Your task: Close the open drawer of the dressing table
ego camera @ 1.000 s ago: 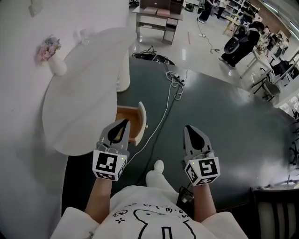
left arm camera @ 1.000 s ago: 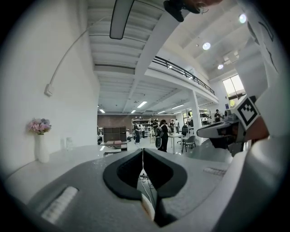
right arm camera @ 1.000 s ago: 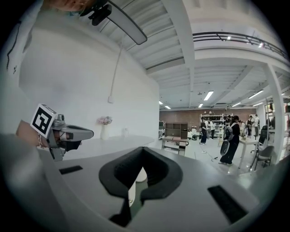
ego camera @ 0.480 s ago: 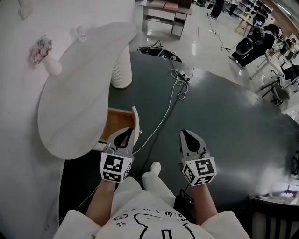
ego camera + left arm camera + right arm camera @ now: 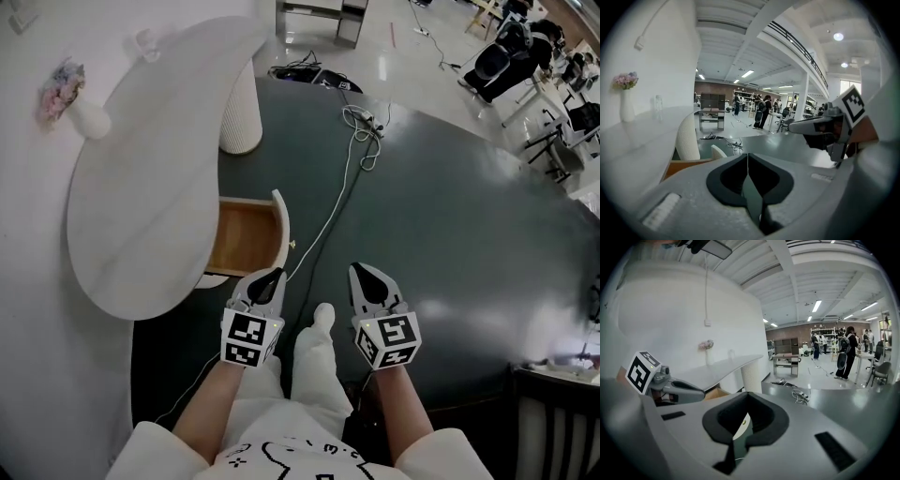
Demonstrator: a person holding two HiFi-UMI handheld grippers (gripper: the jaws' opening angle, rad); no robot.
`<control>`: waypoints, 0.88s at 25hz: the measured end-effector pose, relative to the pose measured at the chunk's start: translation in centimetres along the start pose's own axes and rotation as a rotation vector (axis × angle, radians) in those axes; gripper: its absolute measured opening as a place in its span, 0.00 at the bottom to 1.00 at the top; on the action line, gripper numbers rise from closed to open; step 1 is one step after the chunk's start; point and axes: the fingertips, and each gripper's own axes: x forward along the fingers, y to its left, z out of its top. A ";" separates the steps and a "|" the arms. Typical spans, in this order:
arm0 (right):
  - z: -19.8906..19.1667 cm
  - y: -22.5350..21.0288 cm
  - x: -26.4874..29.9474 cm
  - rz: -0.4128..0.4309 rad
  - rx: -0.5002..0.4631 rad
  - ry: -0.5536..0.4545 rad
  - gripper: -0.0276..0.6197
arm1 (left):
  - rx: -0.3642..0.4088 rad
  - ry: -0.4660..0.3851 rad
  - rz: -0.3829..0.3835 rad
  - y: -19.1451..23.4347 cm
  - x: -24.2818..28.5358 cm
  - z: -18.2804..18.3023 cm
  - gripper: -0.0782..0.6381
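Wood-lined open drawer (image 5: 246, 239) juts from the white oval desk (image 5: 141, 187), its white front panel (image 5: 282, 228) broadside just ahead of the left gripper (image 5: 274, 279), nearer than the right gripper (image 5: 362, 272); both pairs of jaws pressed together, empty.

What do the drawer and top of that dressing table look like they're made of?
The drawer looks like wood or wood-look board inside: warm brown and matte, with a white, painted-looking front. The tabletop is a smooth white slab with a soft sheen, perhaps lacquered board or stone; the pictures can't settle which. Its leg is white and finely ribbed.
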 end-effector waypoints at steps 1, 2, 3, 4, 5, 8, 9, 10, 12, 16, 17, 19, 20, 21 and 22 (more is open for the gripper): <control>-1.0 0.5 0.6 -0.001 0.006 0.016 0.04 | 0.000 0.010 -0.007 0.2 -0.2 -0.7 0.13; -2.1 1.0 1.2 -0.001 0.012 0.032 0.04 | 0.000 0.016 -0.011 0.5 -0.4 -1.4 0.13; -3.2 1.5 1.9 -0.002 0.019 0.047 0.04 | 0.003 0.019 -0.013 0.9 -0.5 -1.9 0.13; -4.3 2.0 2.7 -0.002 0.026 0.060 0.04 | 0.007 0.018 -0.015 1.4 -0.7 -2.3 0.13; -5.3 2.5 3.4 -0.001 0.033 0.073 0.04 | 0.010 0.013 -0.015 1.9 -0.9 -2.6 0.13; -7.8 3.7 5.5 0.009 0.049 0.098 0.04 | 0.014 -0.012 -0.012 3.4 -1.5 -3.0 0.13; -8.4 3.9 6.3 0.013 0.054 0.104 0.04 | 0.016 -0.020 -0.010 3.9 -1.7 -3.0 0.13; -9.0 4.0 7.2 0.018 0.058 0.110 0.04 | 0.018 -0.028 -0.007 4.4 -1.8 -3.0 0.13; -9.8 4.1 8.9 0.028 0.062 0.123 0.04 | 0.021 -0.043 0.001 5.2 -2.3 -2.6 0.13; -11.2 4.0 12.1 0.062 0.048 0.153 0.04 | 0.030 -0.073 0.031 6.6 -3.3 -1.3 0.13; -11.6 3.9 13.0 0.076 0.036 0.162 0.04 | 0.031 -0.079 0.039 7.0 -3.4 -1.1 0.13; -12.4 3.8 14.6 0.119 0.009 0.179 0.04 | 0.033 -0.090 0.053 7.8 -3.5 -0.9 0.13; -12.7 3.8 15.3 0.149 -0.001 0.188 0.04 | 0.033 -0.095 0.061 8.2 -3.6 -0.9 0.13; -13.0 3.9 15.9 0.182 -0.007 0.196 0.04 | 0.033 -0.099 0.069 8.7 -3.8 -0.8 0.13; -13.2 4.0 16.5 0.213 -0.011 0.207 0.04 | 0.030 -0.103 0.078 9.2 -4.0 -0.6 0.13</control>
